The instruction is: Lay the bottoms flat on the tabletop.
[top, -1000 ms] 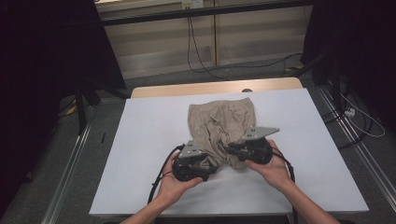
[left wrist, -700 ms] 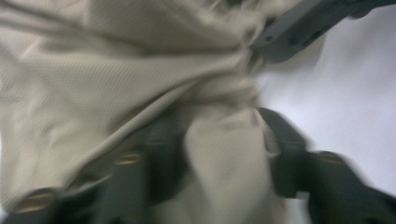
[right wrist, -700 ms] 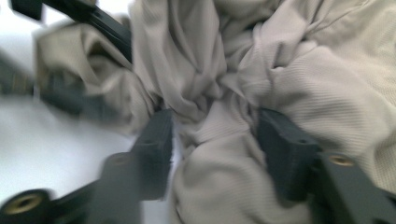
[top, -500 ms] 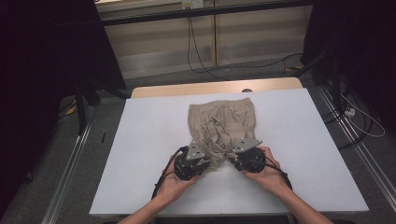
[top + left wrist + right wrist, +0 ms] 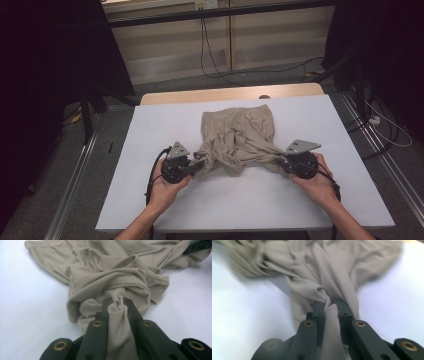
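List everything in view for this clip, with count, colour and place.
Shorts: one, beige, crumpled at mid table, near corners pulled apart.
Table: one, white top with a wooden far edge.
Cables: a few, black, on the floor beyond the table.
Rails: metal, on the floor at both sides of the table.
Left gripper: one, black, at the near left corner of the shorts, fingers shut on cloth.
Right gripper: one, black, at the near right corner, fingers shut on cloth.
Hands: two, holding the grippers.
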{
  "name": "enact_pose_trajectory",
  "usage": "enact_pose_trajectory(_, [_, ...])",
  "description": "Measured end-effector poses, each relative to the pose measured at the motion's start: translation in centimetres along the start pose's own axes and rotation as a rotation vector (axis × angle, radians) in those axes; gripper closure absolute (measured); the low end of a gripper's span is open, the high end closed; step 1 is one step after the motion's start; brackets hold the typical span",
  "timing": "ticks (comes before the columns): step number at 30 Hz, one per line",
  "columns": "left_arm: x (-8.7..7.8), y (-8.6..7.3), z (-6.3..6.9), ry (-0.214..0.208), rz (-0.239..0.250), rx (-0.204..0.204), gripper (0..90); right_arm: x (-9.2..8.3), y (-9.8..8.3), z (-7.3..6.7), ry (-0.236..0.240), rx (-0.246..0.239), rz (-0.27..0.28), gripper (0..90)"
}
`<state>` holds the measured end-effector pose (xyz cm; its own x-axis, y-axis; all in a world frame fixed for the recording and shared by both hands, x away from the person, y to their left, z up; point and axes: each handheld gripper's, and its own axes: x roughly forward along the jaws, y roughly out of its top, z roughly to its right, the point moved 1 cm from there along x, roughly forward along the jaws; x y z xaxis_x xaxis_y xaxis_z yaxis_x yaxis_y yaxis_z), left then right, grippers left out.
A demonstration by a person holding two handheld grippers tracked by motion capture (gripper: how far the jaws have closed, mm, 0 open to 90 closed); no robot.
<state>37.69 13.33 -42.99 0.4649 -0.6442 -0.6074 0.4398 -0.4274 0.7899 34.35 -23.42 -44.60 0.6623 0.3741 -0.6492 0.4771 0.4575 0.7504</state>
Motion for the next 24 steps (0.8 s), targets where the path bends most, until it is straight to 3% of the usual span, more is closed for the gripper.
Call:
enact_pose_trajectory(1, [0.2, 0.1, -0.1, 0.014, 0.002, 0.004, 82.0, 0.0, -0.2, 0.6, -0.019, 0.028, 0.002, 80.8])
enact_pose_trajectory(5, [0.0, 0.1, -0.6, 0.014, 0.015, -0.016, 81.7, 0.1, -0.1, 0.6, -0.034, 0.047, 0.007, 76.3])
enact_pose_trajectory(9, [0.1, 0.0, -1.2, 0.016, 0.013, -0.051, 81.2, -0.5, 0.9, -0.2, 0.016, 0.086, 0.081, 61.9])
enact_pose_trajectory(13, [0.6, 0.0, -1.5, 0.008, 0.004, -0.065, 80.9, -0.7, 2.8, -2.3, 0.07, 0.051, 0.137, 61.2])
enact_pose_trajectory(16, [0.8, -0.1, -1.3, 0.007, -0.006, -0.062, 79.8, 0.5, 3.9, -4.3, 0.155, 0.035, 0.131, 63.2])
enact_pose_trajectory(18, [0.9, -0.1, -1.2, 0.007, -0.015, -0.049, 78.8, 2.0, 4.6, -5.9, 0.21, 0.003, 0.115, 59.3])
enact_pose_trajectory(21, [1.1, -0.2, -1.2, 0.001, -0.022, -0.056, 77.6, 4.2, 5.4, -7.7, 0.249, -0.033, 0.086, 47.1])
enact_pose_trajectory(24, [1.2, -0.3, -1.1, -0.002, -0.022, -0.051, 76.1, 6.7, 6.0, -9.0, 0.243, -0.033, 0.043, 41.4])
